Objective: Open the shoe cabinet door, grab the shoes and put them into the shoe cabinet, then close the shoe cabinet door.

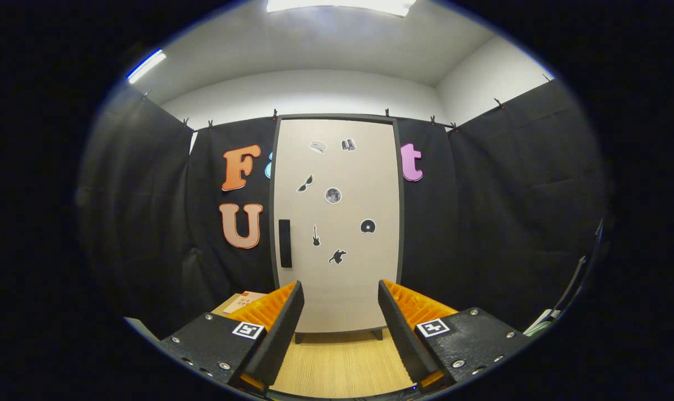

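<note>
The hand-held gripper (341, 328) sits low in the gripper view with its two fingers spread wide apart, holding nothing — only bare wood-grain tabletop (337, 367) shows in the gap between them. The fingers point straight ahead at the shoe cabinet (337, 223), which stands upright on short dark feet at the far side of the tabletop, backed against the booth's black cloth wall.

The cabinet door (359, 278) is pale beige in a dark frame and is fully closed. It carries several small dark stickers, among them a pair of sunglasses, a guitar and a disc. A dark vertical handle (284, 243) sits on the left side of the door at about mid-height, beyond the left finger and above its tip. The handle on that side suggests the door hinges on the right and swings open from the left.

The open, centred stance reads as an approach to the door: the fingers are wide enough to close around the handle, but they are well apart from it, so opening looks like the step in hand and the task is at its start.

Just behind the left finger, a flat tan cardboard piece (242, 302) with red print lies on the tabletop. I cannot see the shoes from here.
</note>
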